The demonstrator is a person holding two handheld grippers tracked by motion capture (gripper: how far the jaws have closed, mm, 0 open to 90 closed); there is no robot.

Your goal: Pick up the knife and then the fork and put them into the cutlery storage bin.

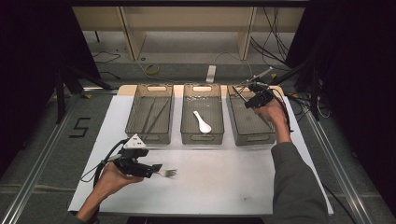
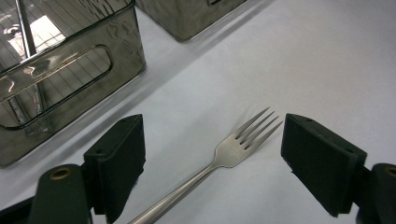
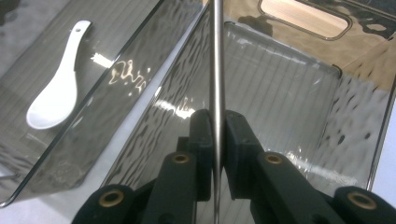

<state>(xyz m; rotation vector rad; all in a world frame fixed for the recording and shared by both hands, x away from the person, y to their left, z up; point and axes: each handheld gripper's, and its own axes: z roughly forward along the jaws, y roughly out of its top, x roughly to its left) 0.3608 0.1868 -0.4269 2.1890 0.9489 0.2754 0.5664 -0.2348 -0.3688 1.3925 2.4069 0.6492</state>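
Over the right-hand bin (image 1: 252, 122), near the far right corner of the bench (image 1: 224, 186), the right gripper (image 1: 256, 99) is held with its fingers (image 3: 204, 140) clenched on a thin metal utensil handle (image 3: 216, 70); the pads are pressed against it from both sides, and the handle is seen running straight up past the bin's near wall. Which utensil it is cannot be told. Near the front left edge of the bench, the left gripper (image 1: 158, 168) is kept low with its fingers (image 2: 122, 158) released and spread wide, and a fork (image 2: 229, 151) is lain flat on the bench between them, touched by neither pad. A white spoon (image 1: 202, 122) is lain in the middle bin (image 1: 202, 137), and dark chopsticks (image 1: 154, 114) in the left bin (image 1: 150, 135), which is stood just beyond the left fingers.
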